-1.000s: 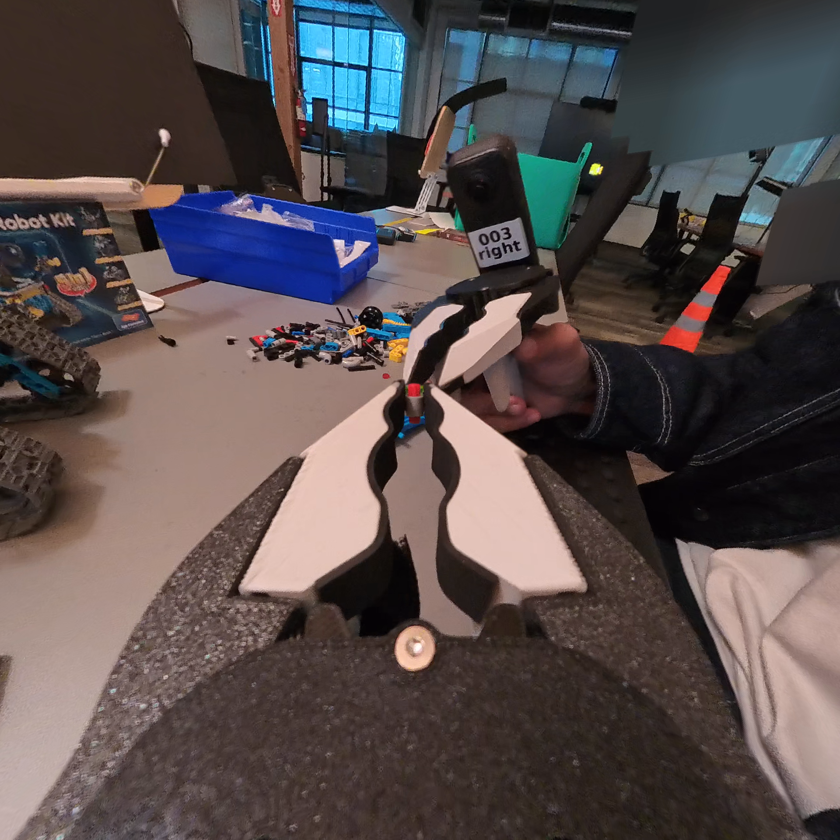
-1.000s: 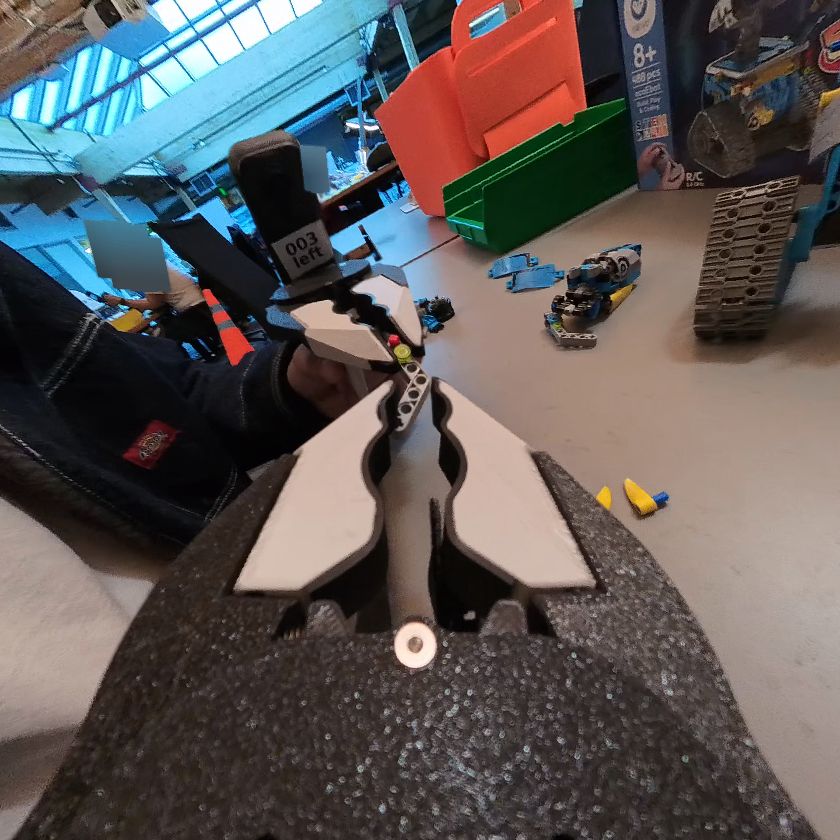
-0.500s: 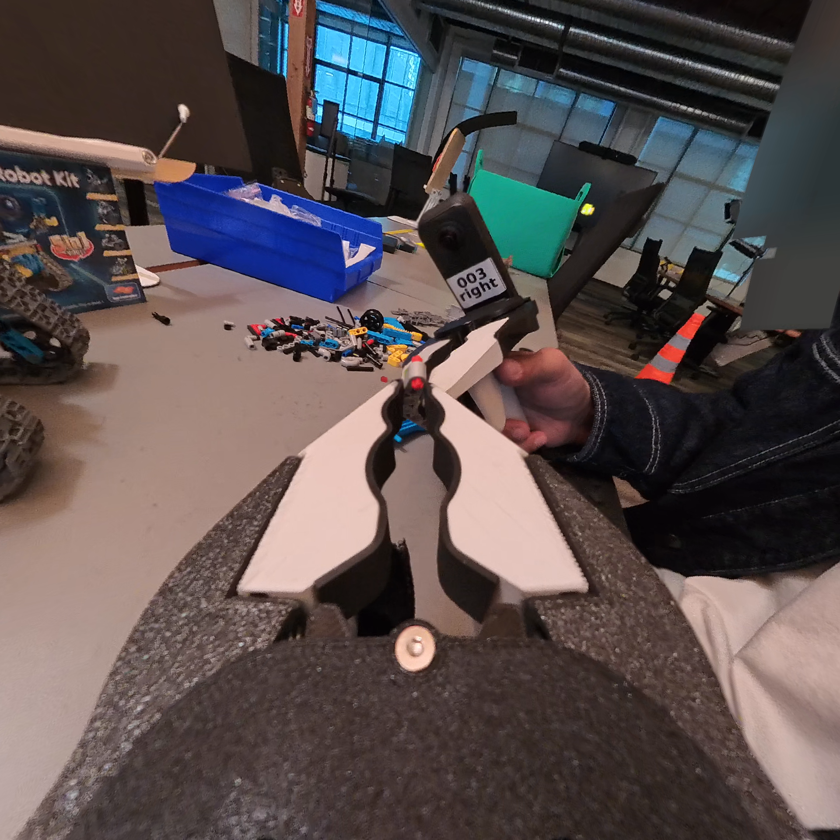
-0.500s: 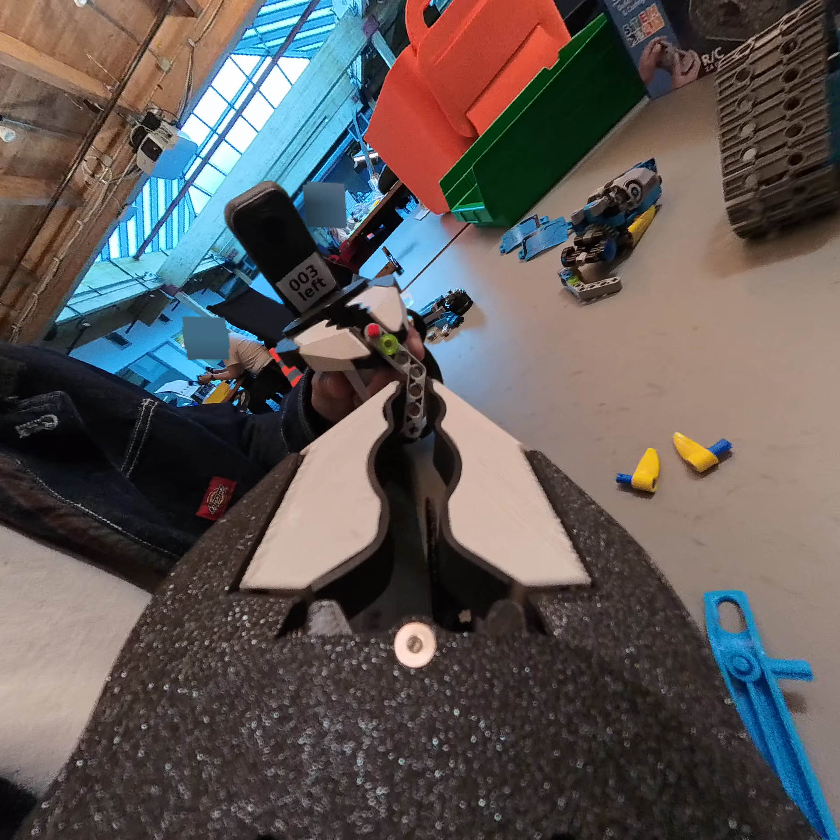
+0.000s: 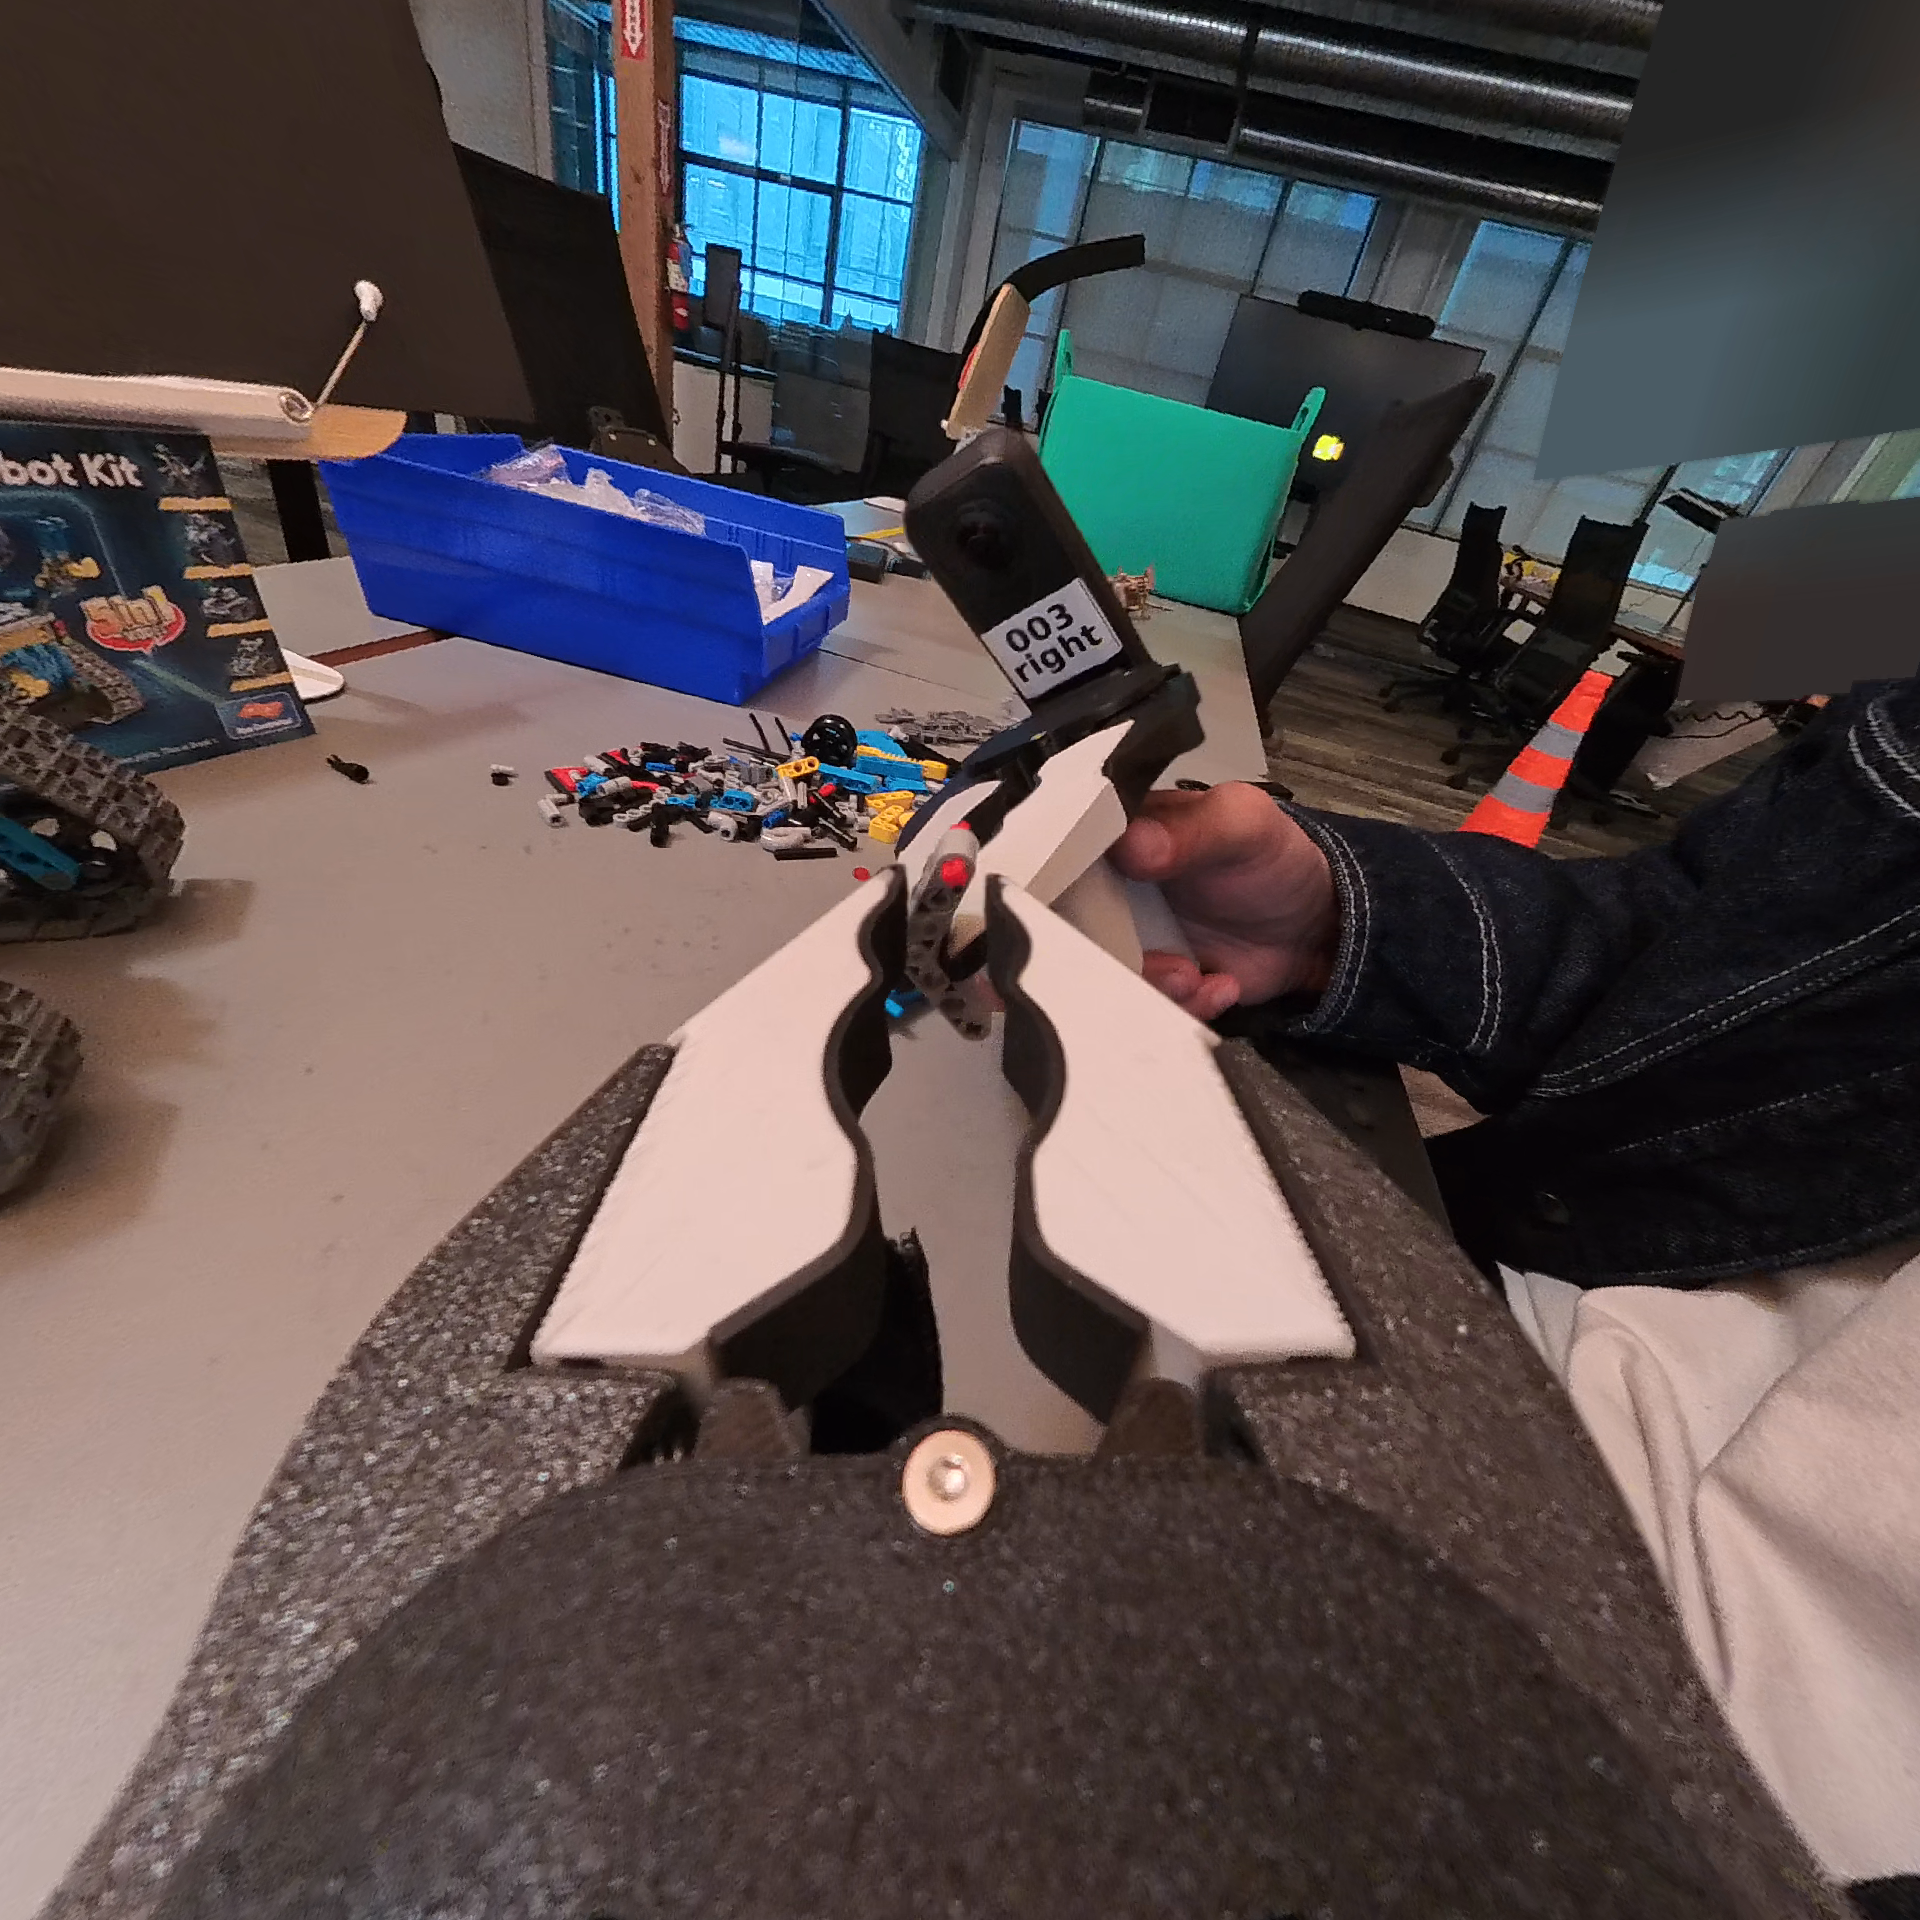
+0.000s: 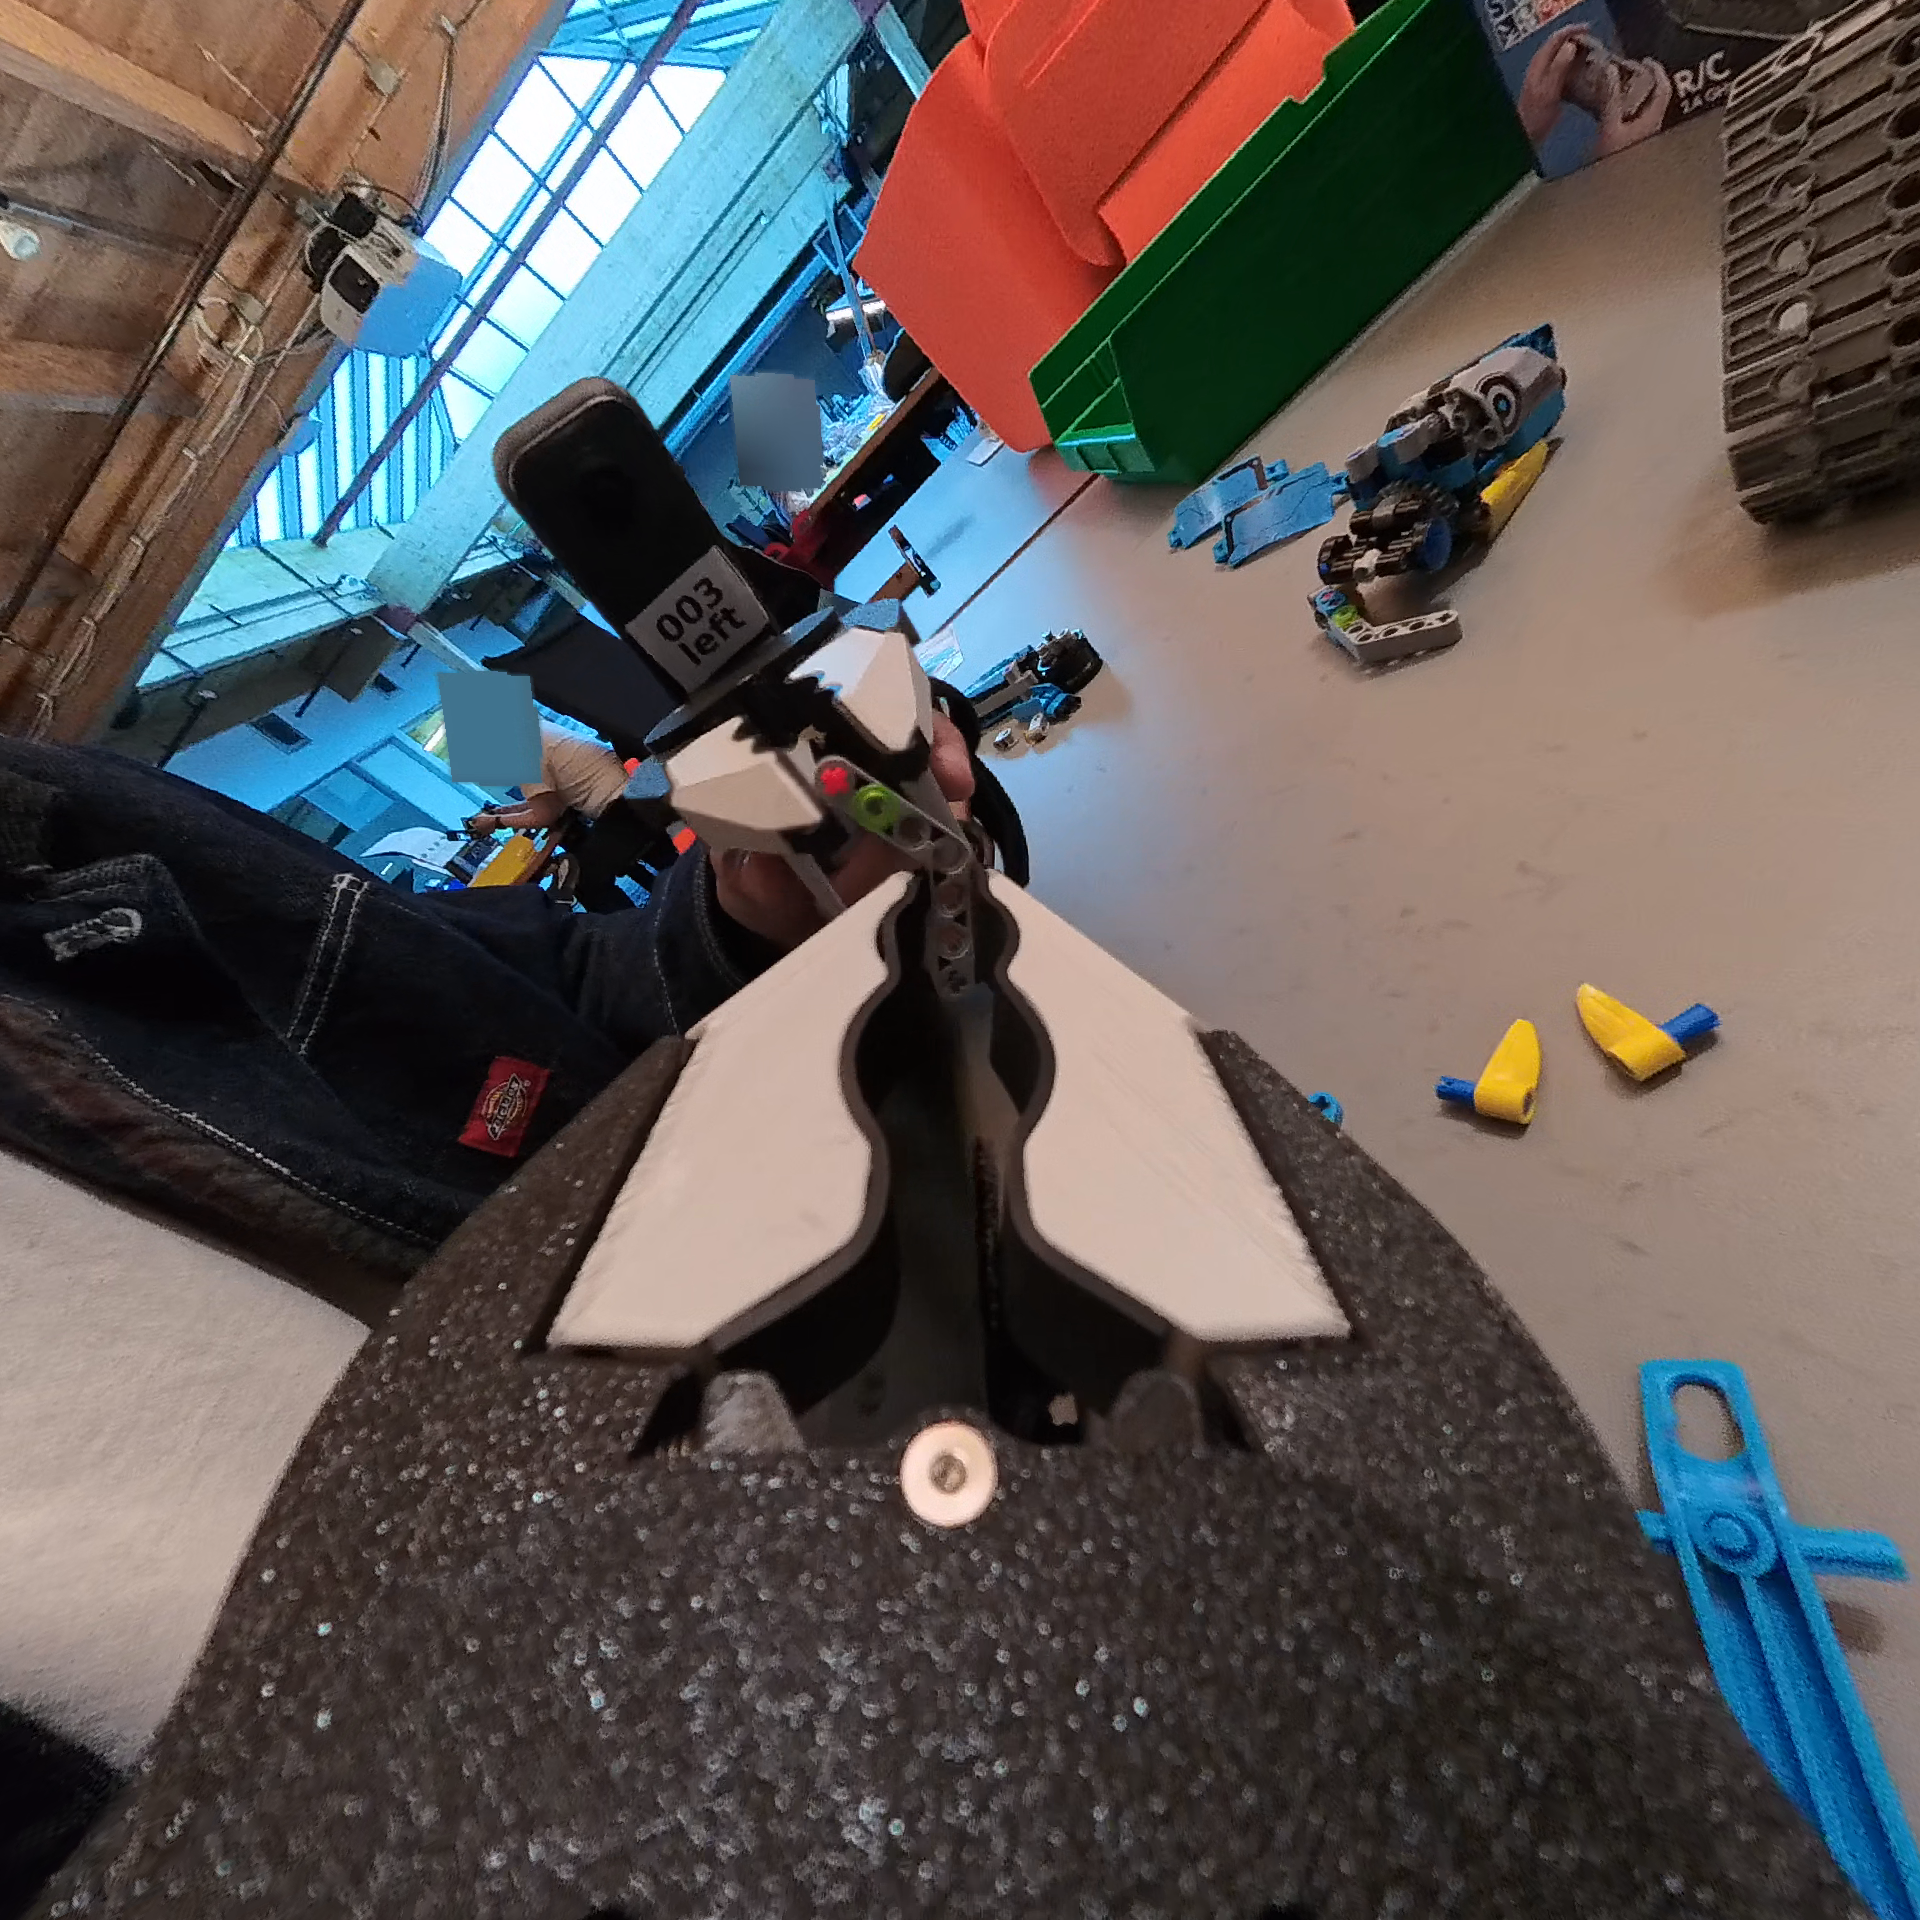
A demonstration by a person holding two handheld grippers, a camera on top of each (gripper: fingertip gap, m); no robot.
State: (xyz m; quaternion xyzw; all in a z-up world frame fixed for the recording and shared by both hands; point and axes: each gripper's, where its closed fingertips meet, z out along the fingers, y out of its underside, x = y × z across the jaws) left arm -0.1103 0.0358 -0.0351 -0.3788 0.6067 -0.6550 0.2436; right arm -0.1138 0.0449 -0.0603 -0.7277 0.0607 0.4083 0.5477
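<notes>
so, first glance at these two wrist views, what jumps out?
The grey perforated beam, held in mid-air between both grippers, with a red pin and a lime connector at its far end. The right gripper pinches its near end, the left gripper the other. Behind, a blue bin and a pile of small building parts sit on the grey table.

Open-plan workshop and office loft with a toy-building bench

A grey worktable (image 5: 343,1039) carries a scatter of small building-kit pieces (image 5: 748,790), a blue parts bin (image 5: 582,582), a green parts bin (image 6: 1278,312), a printed kit box (image 5: 125,592) and tracked treads (image 6: 1829,260). Behind it are tall industrial windows (image 5: 779,208), exposed ceiling ducts (image 5: 1351,62), timber beams (image 6: 125,208), office chairs (image 5: 1465,613) and an orange traffic cone (image 5: 1538,769).
</notes>
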